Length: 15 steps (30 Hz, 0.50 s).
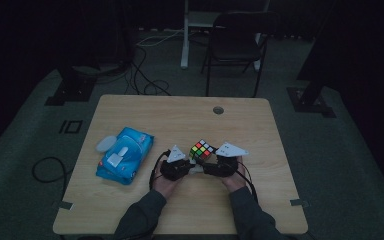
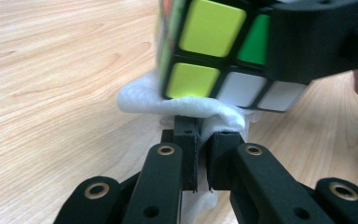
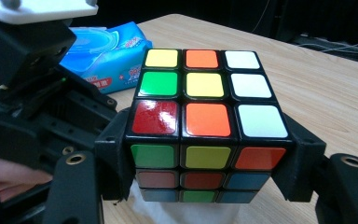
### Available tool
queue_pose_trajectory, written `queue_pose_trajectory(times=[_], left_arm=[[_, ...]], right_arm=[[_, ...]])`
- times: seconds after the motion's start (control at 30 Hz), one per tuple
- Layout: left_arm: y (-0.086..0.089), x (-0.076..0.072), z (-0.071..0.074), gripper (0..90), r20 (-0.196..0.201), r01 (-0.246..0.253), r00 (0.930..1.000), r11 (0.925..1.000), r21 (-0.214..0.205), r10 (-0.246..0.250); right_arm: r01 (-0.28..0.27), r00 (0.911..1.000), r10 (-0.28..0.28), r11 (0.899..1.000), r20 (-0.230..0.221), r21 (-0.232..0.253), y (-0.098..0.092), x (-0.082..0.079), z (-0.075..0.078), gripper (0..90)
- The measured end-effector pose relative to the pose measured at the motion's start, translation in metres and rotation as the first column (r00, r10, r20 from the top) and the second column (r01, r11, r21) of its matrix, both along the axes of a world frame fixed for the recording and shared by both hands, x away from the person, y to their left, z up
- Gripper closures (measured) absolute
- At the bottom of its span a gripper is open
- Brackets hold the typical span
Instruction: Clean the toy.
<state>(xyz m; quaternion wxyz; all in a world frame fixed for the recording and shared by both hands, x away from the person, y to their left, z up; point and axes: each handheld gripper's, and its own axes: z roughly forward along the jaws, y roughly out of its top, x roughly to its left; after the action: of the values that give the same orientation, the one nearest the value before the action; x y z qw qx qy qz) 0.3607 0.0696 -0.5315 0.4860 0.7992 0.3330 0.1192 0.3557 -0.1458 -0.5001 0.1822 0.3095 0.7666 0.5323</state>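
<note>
A scrambled colour cube (image 1: pixel 202 149) is held just above the wooden table (image 1: pixel 180 120), near its middle front. My right gripper (image 3: pixel 207 156) is shut on it, one pad on each side of the cube (image 3: pixel 205 112). My left gripper (image 2: pixel 204 135) is shut on a folded white wipe (image 2: pixel 177 105). The wipe presses against the bottom edge of the cube (image 2: pixel 209 32), below a yellow tile and white tiles. In the high view the left gripper (image 1: pixel 195 169) and the right gripper (image 1: pixel 207 159) meet tip to tip under the cube. A bit of the wipe (image 3: pixel 186 212) shows beneath the cube.
A blue packet of wet wipes (image 1: pixel 125 155) with a white lid lies left of the left hand. A round cable hole (image 1: pixel 218 110) sits near the table's far edge. A dark chair (image 1: pixel 235 45) and floor cables (image 1: pixel 145 75) are beyond the table.
</note>
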Motion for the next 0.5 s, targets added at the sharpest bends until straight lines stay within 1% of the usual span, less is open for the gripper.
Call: queue_pose_trajectory(times=[0.27,0.5], left_arm=[[0.011,0.010,0.000,85.9,-0.012,-0.038,0.9992,0.9990,-0.022,0.038],[0.015,0.014,-0.002,85.9,-0.022,-0.041,0.9989,0.9982,-0.042,0.041]], right_arm=[[-0.005,1.0000,0.005,1.000,-0.001,0.002,0.000,0.000,0.000,34.2],[-0.006,1.0000,0.006,1.000,-0.004,0.001,0.001,0.000,-0.001,34.2]])
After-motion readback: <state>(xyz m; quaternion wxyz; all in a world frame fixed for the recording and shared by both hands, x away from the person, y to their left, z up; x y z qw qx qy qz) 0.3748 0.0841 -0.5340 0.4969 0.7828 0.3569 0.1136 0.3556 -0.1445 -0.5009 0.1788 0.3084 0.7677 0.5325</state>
